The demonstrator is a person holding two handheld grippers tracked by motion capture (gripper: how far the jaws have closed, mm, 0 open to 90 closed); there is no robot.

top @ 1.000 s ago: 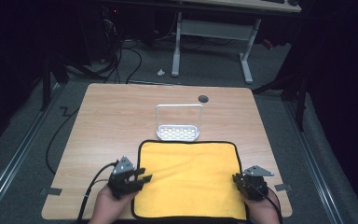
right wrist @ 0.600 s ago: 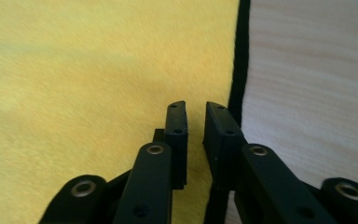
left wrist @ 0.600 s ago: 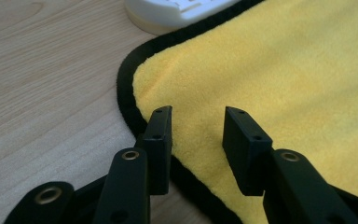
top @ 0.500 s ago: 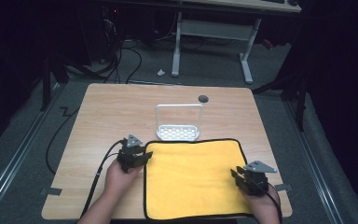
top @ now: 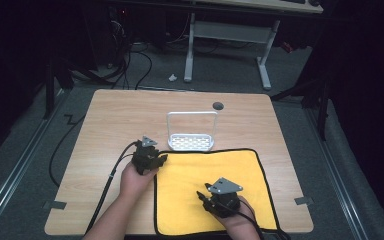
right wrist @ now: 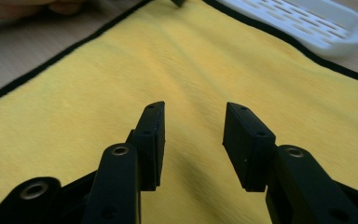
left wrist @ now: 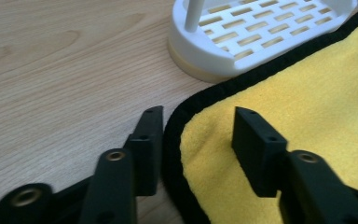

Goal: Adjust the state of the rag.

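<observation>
At far-left corner of yellow cloth [top: 210, 185], left tool [left wrist: 193, 123] straddles black hem, jaws just narrowing, prob. to pinch; right tool [right wrist: 193, 123], just widening, hovers empty over mid-cloth.

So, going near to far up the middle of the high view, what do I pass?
Right gripper → yellow cloth → white rack → bare wooden table → grey floor → the far desk's white legs.
</observation>
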